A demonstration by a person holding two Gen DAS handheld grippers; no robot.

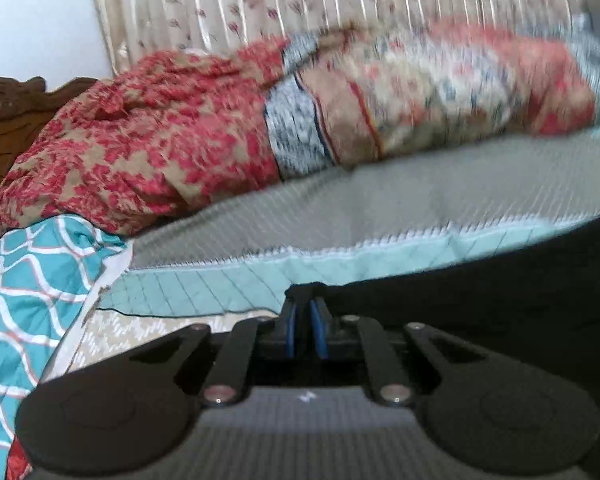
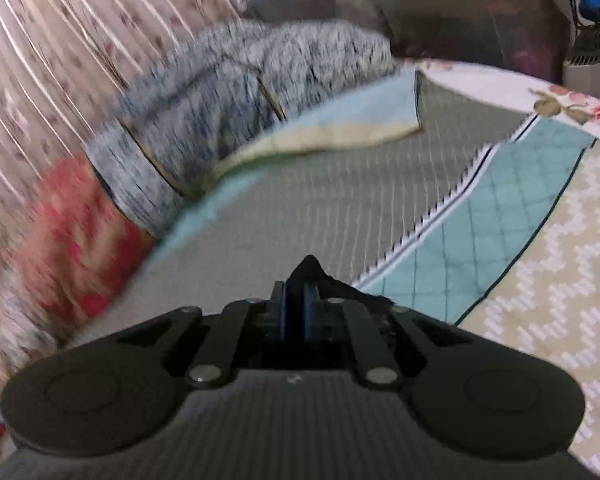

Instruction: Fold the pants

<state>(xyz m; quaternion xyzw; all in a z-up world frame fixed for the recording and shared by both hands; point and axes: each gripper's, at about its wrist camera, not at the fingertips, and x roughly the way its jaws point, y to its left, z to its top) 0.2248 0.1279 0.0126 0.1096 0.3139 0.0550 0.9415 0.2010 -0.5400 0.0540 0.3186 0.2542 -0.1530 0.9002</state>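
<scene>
The black pants (image 1: pixel 480 300) hang as a dark sheet across the right of the left wrist view, over the bed. My left gripper (image 1: pixel 303 304) is shut on their top edge, with a small fold of black cloth pinched between the blue pads. In the right wrist view my right gripper (image 2: pixel 298 292) is shut on another black peak of the pants (image 2: pixel 310 270), which pokes up between its pads. The rest of the pants lies hidden below the gripper bodies.
A grey, teal and beige quilted bedspread (image 2: pixel 340 200) covers the bed. A heap of red, beige and grey patterned bedding (image 1: pixel 180 136) lies along the curtain (image 1: pixel 300 0). A teal wavy-print cloth (image 1: pixel 28 280) sits at the left, with a carved wooden headboard (image 1: pixel 8 112) behind.
</scene>
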